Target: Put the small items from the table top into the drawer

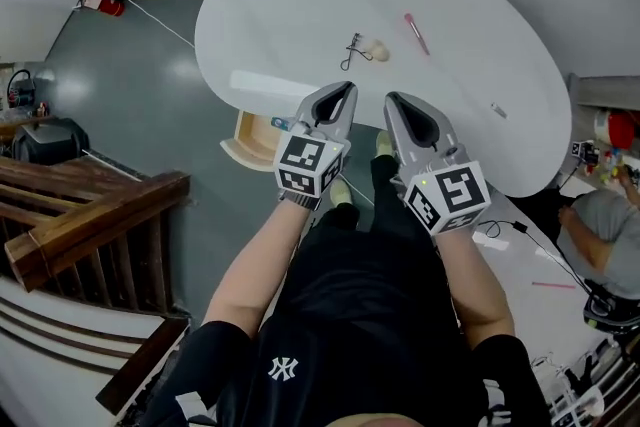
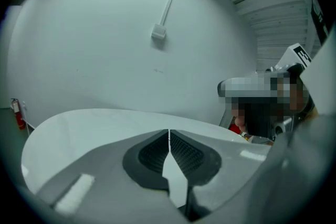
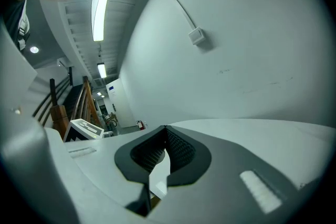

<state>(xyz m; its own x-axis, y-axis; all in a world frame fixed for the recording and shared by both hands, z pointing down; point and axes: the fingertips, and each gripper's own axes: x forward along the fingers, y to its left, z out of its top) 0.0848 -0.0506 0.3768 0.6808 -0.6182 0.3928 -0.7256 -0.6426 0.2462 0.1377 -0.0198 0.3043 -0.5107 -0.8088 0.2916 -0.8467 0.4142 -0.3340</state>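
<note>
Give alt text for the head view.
The left gripper and right gripper, both shut and empty, point side by side at a round white table. On it lie a pink pen and a black clip beside a cream ball; a drawer stands open below its edge.

This looks like a shared workspace of the lab or office kind. A plain white oval counter (image 1: 300,5) stands on a smooth grey-green floor (image 1: 150,105) against bare white walls. At ten o'clock in the head view a red fire extinguisher (image 1: 103,4) sits by the wall, and at nine o'clock runs a dark wooden stair railing (image 1: 90,215). At three o'clock a seated person (image 1: 600,230) is among cables (image 1: 530,250) and clutter. The right gripper view shows ceiling strip lights (image 3: 98,16) and a surface-run cable leading to a small wall box (image 3: 196,35).
</note>
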